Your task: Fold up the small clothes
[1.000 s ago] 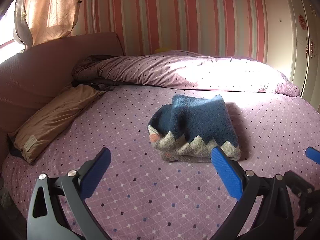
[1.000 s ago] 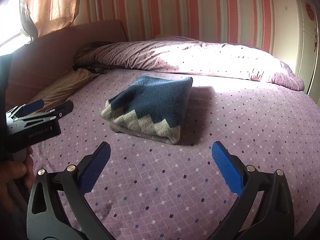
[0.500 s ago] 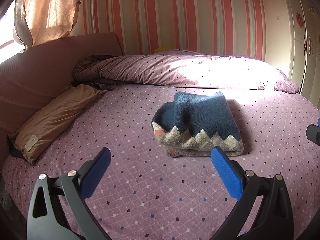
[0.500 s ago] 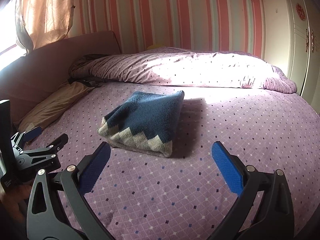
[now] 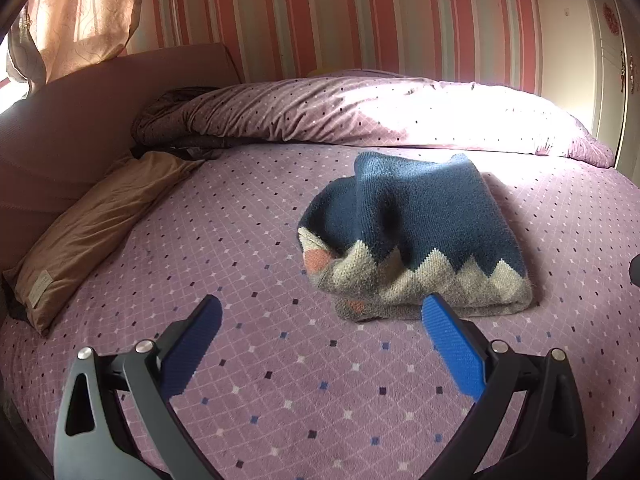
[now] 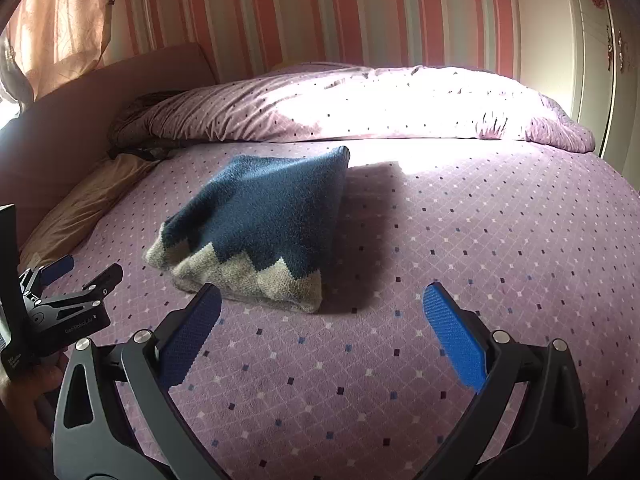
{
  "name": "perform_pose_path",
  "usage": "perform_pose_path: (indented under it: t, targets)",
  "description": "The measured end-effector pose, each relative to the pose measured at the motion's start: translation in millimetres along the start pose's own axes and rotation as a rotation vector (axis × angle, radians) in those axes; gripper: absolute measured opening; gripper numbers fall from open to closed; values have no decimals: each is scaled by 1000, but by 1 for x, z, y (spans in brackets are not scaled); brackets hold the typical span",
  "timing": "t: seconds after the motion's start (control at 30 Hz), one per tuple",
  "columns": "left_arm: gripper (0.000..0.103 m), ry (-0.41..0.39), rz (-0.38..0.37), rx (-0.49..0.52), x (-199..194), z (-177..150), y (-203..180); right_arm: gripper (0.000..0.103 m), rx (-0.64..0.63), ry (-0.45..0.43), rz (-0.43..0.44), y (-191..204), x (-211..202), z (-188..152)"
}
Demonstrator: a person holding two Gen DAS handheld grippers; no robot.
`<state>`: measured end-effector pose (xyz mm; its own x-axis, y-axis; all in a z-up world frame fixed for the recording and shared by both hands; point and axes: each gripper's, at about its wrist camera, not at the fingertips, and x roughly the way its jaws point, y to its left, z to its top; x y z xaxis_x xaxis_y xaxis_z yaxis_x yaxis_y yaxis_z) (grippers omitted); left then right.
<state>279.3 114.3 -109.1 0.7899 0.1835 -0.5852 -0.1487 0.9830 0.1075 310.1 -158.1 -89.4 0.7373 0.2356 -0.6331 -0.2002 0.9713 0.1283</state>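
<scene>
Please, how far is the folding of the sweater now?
The sweater already lies folded into a compact bundle on the bed, zigzag hem toward the cameras. Nothing is in hand: the left gripper and right gripper are both open, apart from it. Perhaps only tidying the bunched left edge is left.

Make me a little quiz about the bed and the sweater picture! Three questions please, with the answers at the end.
1. True or false: the left gripper is squeezing the sweater.
2. What colour is most of the sweater? A) red B) dark blue C) yellow
3. Fill in: the brown pillow lies near the ____ of the bed.

Key
1. False. The left gripper and the right gripper are both open and hold nothing; the sweater lies folded on the bed.
2. B, with a grey and cream zigzag edge.
3. Headboard.
</scene>
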Motion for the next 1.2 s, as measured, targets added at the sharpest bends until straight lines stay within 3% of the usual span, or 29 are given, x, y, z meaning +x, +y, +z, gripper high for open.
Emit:
perform_pose_path:
  t: [0.3, 0.47, 0.67, 0.73, 0.93, 1.2]
  targets:
    - [101, 31, -64, -55, 66, 22, -22, 100, 1, 69, 16, -3, 81, 2]
    - [101, 160, -82, -51, 120, 14, -27, 100, 41, 81, 17, -19, 112, 8]
    - [102, 180, -171, -139, 145, 10, -21, 100, 66, 119, 38, -33, 135, 7]
    - [102, 191, -189, -163, 150, 10, -18, 100, 91, 138, 74, -35, 142, 7]
    - [101, 193, -151, -80, 144, 8, -24, 100, 198, 221, 188, -36, 169, 9]
    - [102, 220, -204, -146, 156, 4, -16, 100, 303, 319, 321, -29, 208, 15]
